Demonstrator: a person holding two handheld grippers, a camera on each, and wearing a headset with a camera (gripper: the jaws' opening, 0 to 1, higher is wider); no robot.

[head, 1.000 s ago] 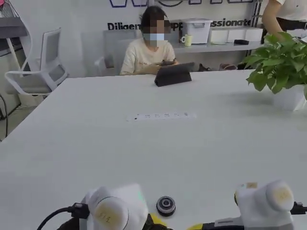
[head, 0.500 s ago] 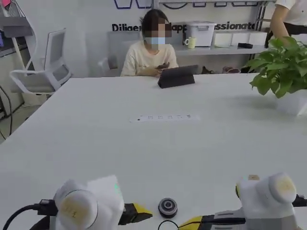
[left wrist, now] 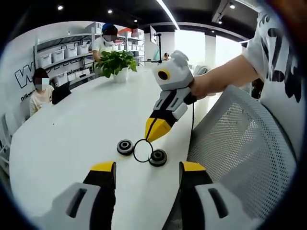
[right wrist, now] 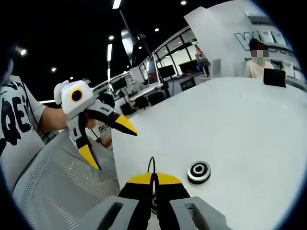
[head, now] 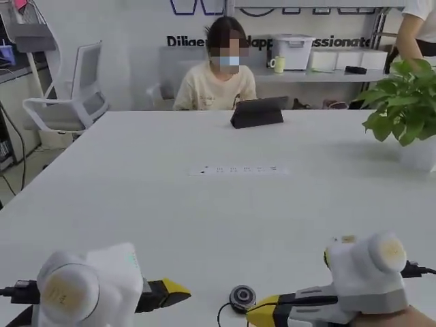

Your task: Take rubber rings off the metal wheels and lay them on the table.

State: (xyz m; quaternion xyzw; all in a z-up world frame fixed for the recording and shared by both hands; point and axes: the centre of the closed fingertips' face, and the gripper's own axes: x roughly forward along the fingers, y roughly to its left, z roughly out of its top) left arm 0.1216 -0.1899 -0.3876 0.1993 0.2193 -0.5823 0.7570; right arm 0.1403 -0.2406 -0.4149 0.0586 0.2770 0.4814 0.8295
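Note:
Two small metal wheels lie near the table's front edge: wheel one [left wrist: 125,146] [head: 242,298] [right wrist: 198,171] and wheel two [left wrist: 158,157]. My right gripper [right wrist: 153,180] [head: 262,315] [left wrist: 156,130] is shut on a thin black rubber ring [left wrist: 142,150] [right wrist: 151,165], which hangs just above the table between the wheels. My left gripper [left wrist: 147,167] [head: 169,294] [right wrist: 108,140] stands open, empty, a short way left of the wheels. In the right gripper view the jaws hide the second wheel for the most part.
The white table [head: 204,211] has a power strip [head: 238,169] at its middle. A tablet [head: 257,113] and a seated person are at the far side, a potted plant [head: 402,109] at the right. A mesh chair [left wrist: 240,143] stands by the near edge.
My left gripper has drawn back to the left, away from the wheel. The right gripper stays by the wheel with the ring in its tip. The head camera has shifted.

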